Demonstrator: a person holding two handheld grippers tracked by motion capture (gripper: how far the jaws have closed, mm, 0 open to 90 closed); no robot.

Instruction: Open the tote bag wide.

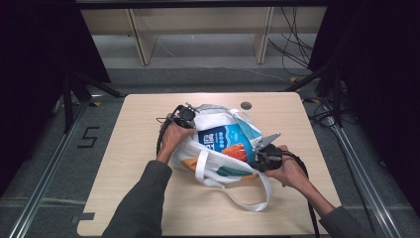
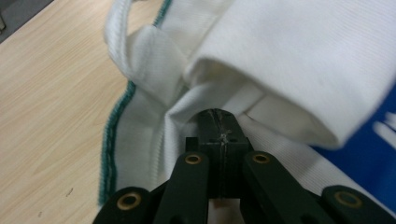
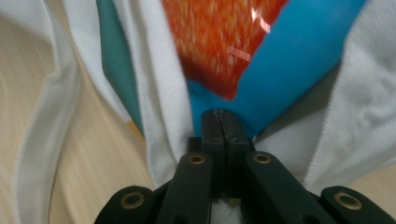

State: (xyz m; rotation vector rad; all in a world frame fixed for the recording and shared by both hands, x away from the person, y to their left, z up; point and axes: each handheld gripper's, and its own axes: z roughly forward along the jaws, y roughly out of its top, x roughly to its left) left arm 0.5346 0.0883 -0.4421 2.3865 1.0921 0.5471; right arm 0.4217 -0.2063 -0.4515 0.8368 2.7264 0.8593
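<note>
High view: white tote bag mid-table, blue snack packet poking out. Left gripper at bag's far-left rim, jaws pinching white fabric. Right gripper at bag's right edge, jaws clamped on cloth beside packet.

High view up above looking down at the counter, both gripper views very close, all sharing the white bag.

I see dark grey sleeves on both of the person's forearms. Each claw, left and right, has two black jaws with brass-coloured rivets at the linkage behind its tips. A black cable trails back from the right claw.
</note>
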